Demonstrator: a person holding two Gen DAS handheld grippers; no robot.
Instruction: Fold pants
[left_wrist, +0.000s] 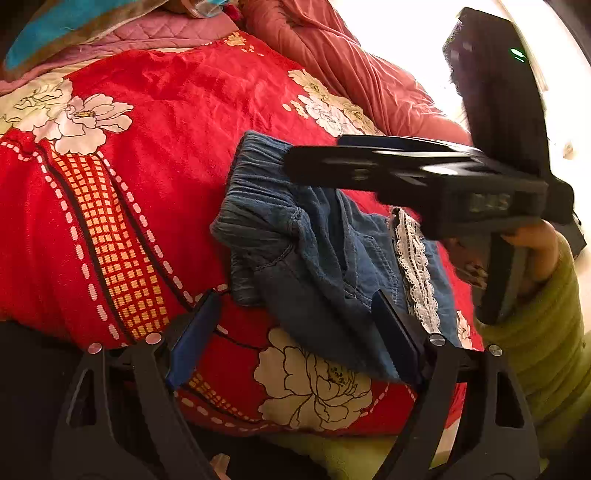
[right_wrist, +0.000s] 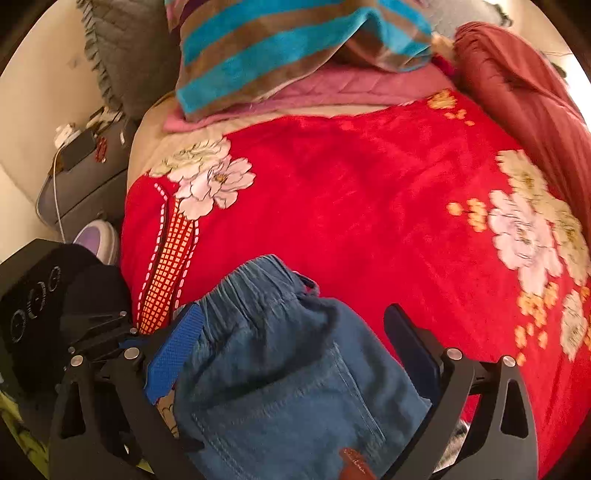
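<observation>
The blue denim pants are lying bunched on a red flowered blanket that is covering the bed, and both sets of tongs are hovering over them. The left tongs are standing wide, their dark blue pads apart, with a fold of the pants reaching in between them and lying against the right-hand pad; nothing is being pinched. Just ahead of them the elastic waistband is sitting crumpled, and a strip of white lace trim is showing to their right. The right tongs are crossing in from the right above the waistband, blurred, so in that view I cannot tell their gap; a label on the body is too smeared to read. In their own wrist view the right tongs are spread wide with a stitched back pocket of the pants lying between the pads. Beyond both tongs, a teal and brown striped cloth is resting on a pink quilted cover, and a rust-red quilt is heaped far right. Off to the left of the right tongs, a grey bedside cabinet is carrying a plugged white cable.
</observation>
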